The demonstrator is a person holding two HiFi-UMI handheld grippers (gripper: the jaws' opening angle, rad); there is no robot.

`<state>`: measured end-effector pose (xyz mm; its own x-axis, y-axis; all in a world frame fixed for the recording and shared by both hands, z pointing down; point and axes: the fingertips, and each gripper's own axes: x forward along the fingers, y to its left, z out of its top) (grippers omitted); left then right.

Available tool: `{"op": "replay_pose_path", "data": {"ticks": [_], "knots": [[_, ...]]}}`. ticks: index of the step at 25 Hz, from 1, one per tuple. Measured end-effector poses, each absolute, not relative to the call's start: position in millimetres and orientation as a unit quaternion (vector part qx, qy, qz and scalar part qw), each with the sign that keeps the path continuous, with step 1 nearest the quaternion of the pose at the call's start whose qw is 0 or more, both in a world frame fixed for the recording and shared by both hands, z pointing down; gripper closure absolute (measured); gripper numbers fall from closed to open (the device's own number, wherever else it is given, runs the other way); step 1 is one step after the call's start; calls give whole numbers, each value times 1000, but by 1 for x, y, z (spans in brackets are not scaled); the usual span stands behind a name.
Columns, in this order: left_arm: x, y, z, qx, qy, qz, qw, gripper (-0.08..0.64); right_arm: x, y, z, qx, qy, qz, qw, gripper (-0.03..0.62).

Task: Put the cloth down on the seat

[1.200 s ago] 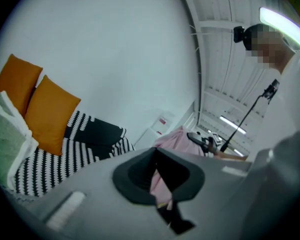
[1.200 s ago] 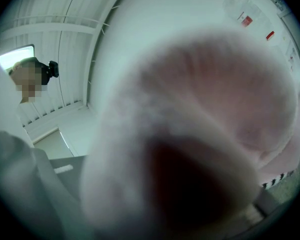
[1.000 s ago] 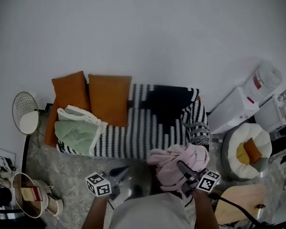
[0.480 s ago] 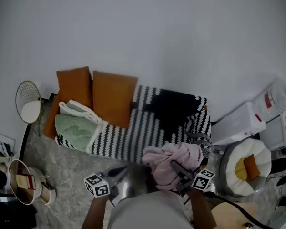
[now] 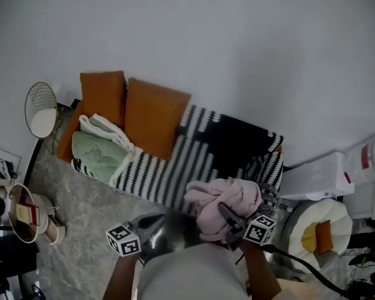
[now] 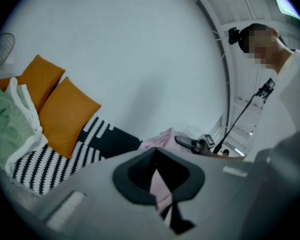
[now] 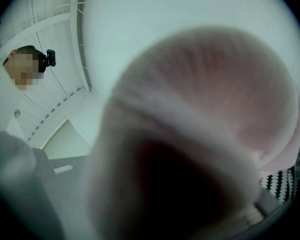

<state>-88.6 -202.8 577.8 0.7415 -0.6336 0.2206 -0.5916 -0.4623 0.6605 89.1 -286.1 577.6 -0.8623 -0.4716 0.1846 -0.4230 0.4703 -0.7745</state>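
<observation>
Right tool [image 5: 230, 216] grasps the bundled pink cloth [image 5: 222, 199] near the striped seat [image 5: 175, 167]. Left tool [image 6: 160, 186] pinches a strip of the cloth.

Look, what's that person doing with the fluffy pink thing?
A person with a gripper in each hand holds a bunched pink cloth in front of the striped sofa. The right gripper is clamped on the big bundle, and the left gripper pinches a thin strip of it. The cloth is up at the sofa's front edge and not yet laid down on the seat.
</observation>
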Motion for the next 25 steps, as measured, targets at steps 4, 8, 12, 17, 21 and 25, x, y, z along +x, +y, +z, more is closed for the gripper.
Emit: {"op": "replay_pose_path", "data": {"ticks": [4,8,12,17,21,25], "knots": [[-86,-224,592,842,-379,-30,382,563,81,-317,603,-241,861,-448,-2,459],[-82,-243,610,832,-397,-32,387,563,73,-344,631,-229,857,-460,-28,459],[-82,-257,625,824,-411,-32,388,563,62,-366,657,-218,855,-469,-47,459],[-82,-270,650,813,-418,-32,405,563,51,-398,689,-219,850,-476,-53,459],[-81,-283,674,805,-421,-28,417,563,44,-424,730,-226,844,-482,-70,459],[-76,-296,697,798,-419,-28,433,563,39,-445,779,-231,835,-491,-94,459]]}}
